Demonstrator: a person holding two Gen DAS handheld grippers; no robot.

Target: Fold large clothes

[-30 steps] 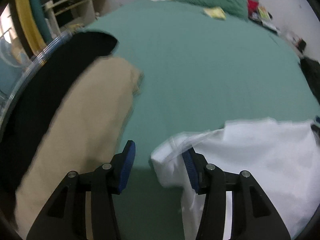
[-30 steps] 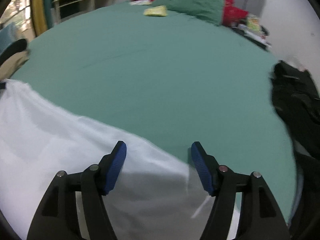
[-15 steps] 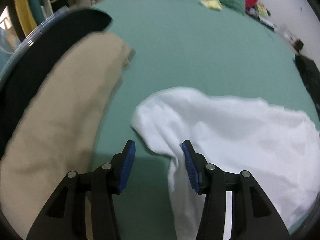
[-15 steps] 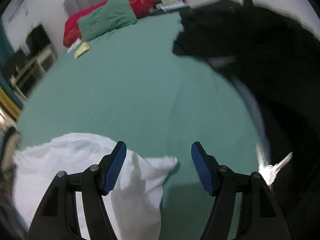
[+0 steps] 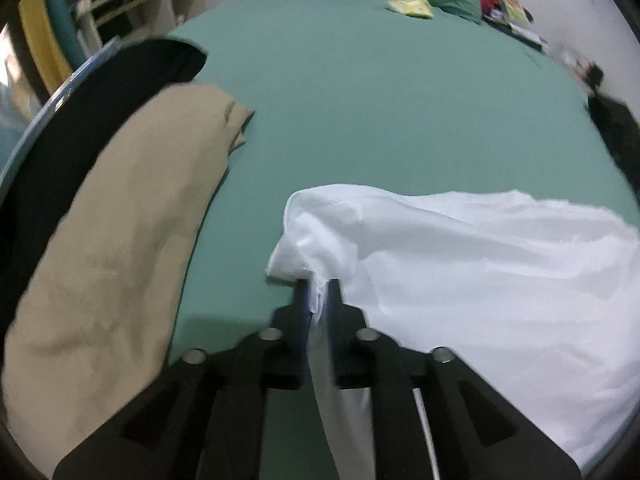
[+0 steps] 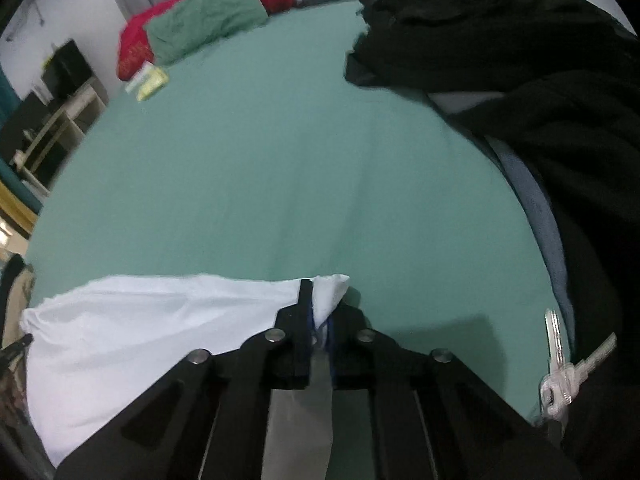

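A green bed fills the room, with shelving at far left. On it lie one tan garment, one white garment and a black pile with two keys. The left tool and right tool each pinch a corner of the white garment. No writing is legible.

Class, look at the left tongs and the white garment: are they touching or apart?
Touching. The left wrist view shows the left tongs shut on a bunched corner of the white garment, cloth pinched between both fingers.
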